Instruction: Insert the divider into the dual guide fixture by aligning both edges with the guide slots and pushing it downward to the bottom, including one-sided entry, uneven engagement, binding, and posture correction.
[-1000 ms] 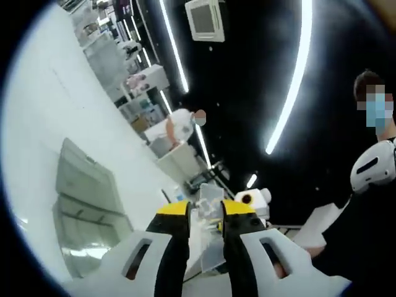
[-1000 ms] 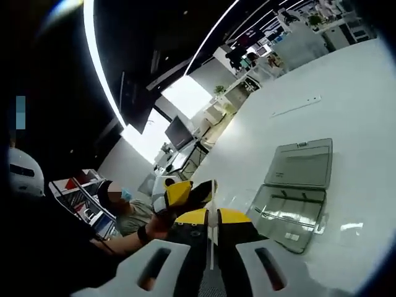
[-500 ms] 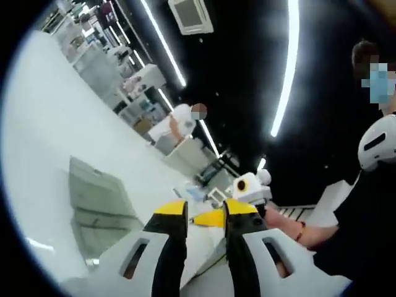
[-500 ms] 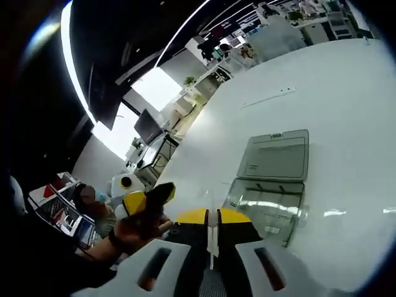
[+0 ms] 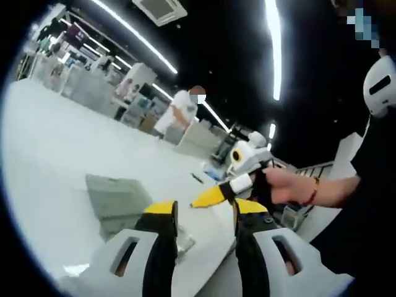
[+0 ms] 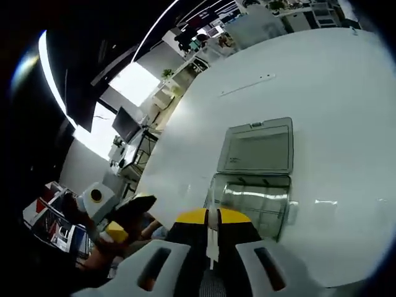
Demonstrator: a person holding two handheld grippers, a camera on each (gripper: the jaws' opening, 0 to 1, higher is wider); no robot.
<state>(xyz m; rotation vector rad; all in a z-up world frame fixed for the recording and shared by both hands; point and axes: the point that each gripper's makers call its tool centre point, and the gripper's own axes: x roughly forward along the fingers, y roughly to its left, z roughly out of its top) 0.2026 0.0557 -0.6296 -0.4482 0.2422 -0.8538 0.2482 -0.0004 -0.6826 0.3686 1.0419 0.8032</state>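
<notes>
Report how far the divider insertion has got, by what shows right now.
Done: the right gripper is shut on the thin clear plastic divider, edge-on between its jaws, and the clear hinged box fixture lies open on the white table. In hand: the divider hangs above the box, outside it. The left gripper is open, holding nothing. Left: aligning both edges with the slots and pushing down.

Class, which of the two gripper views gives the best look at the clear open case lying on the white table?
The right gripper view: the clear case lies open and nearly whole above the right gripper, lid and tray both visible on the white table. The left gripper view catches it obliquely, partly hidden behind the left gripper.
</notes>
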